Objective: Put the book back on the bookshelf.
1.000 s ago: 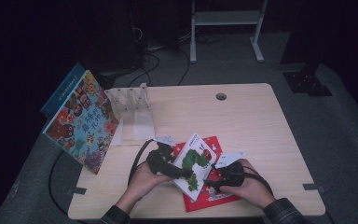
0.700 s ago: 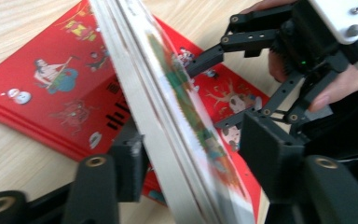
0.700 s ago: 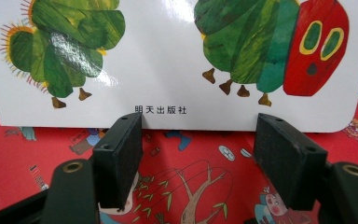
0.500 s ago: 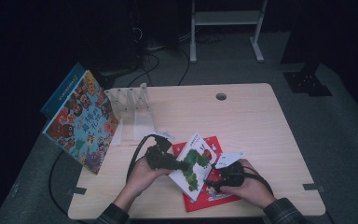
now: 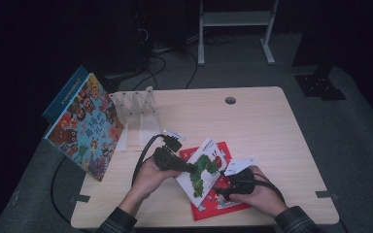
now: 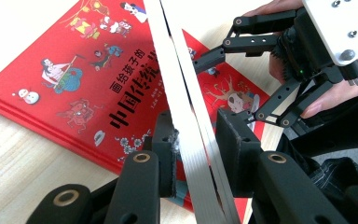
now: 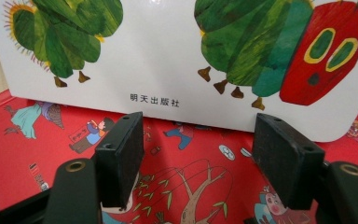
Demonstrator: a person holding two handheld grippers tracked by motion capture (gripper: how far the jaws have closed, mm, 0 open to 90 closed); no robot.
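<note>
Left gripper closing on white book, frame centre | right gripper open over red book

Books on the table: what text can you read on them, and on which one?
"明天出版社": caterpillar book, small print at the cover's lower edge, right gripper view.
"画给孩子的" above large "中国传统…": red book, title cut off by the white book's edge, left gripper view.
Standing colourful book: large characters on its cover, too blurred to read.

dim surroundings, perhaps slight softness
</note>
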